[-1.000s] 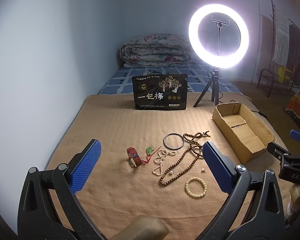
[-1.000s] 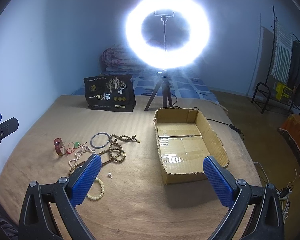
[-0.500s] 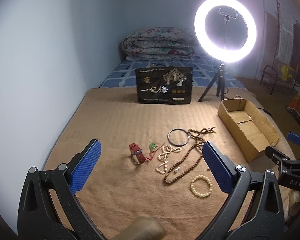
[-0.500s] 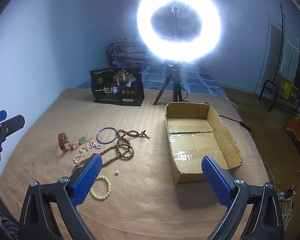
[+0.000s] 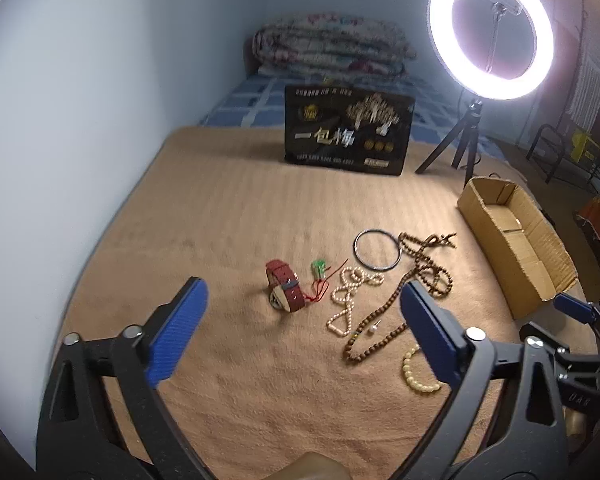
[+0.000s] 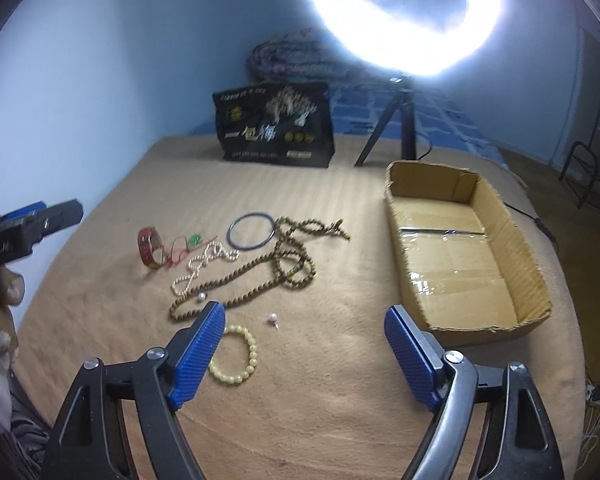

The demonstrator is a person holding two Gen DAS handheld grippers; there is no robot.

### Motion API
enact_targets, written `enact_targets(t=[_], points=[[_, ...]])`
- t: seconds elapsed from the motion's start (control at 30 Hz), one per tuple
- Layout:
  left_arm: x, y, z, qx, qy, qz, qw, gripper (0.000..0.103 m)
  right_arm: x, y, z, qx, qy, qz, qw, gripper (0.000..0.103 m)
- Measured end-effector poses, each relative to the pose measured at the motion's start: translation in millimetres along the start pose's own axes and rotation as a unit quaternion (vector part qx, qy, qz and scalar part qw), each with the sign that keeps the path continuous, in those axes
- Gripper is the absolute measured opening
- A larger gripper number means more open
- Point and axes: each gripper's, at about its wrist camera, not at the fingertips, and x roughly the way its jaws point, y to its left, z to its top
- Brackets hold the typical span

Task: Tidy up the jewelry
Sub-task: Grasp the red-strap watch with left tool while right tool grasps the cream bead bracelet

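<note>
- Hovering above a tan blanket (image 5: pixel 228 216), the left gripper (image 5: pixel 300 320) has its blue pads spread wide with nothing between them; its jaws have just been closing a little.
- The right gripper (image 6: pixel 304 344) is likewise unclenched and empty, its jaws having just been narrowing.
- Jewelry lies loose on the blanket: a red watch (image 5: pixel 285 290), a green pendant on red cord (image 5: pixel 319 269), a pearl strand (image 5: pixel 346 300), a dark bangle (image 5: pixel 377 249) and a long brown bead necklace (image 5: pixel 416 280).
- A cream bead bracelet (image 6: pixel 238 354) lies just beside the right gripper's left pad, with a single pearl stud (image 6: pixel 273 319) near it.
- An open cardboard box (image 6: pixel 460 248) sits to the right of the jewelry, apart from it.
- A black bag (image 6: pixel 274 126) and ring light (image 5: pixel 490 30) stand behind.
</note>
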Motion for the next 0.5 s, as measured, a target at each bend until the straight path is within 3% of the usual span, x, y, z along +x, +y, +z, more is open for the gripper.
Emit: enact_targets(t=[0.3,0.5], points=[[53,32,6,-0.068,0.094,-0.039,0.9925,0.065,36,17,-4,-0.031,0.060,0.033,0.997,0.069],[82,47,10,-0.107,0.125,-0.054,0.9849,0.058,66,18,-11,-0.020,0.116,0.070,0.991,0.055]])
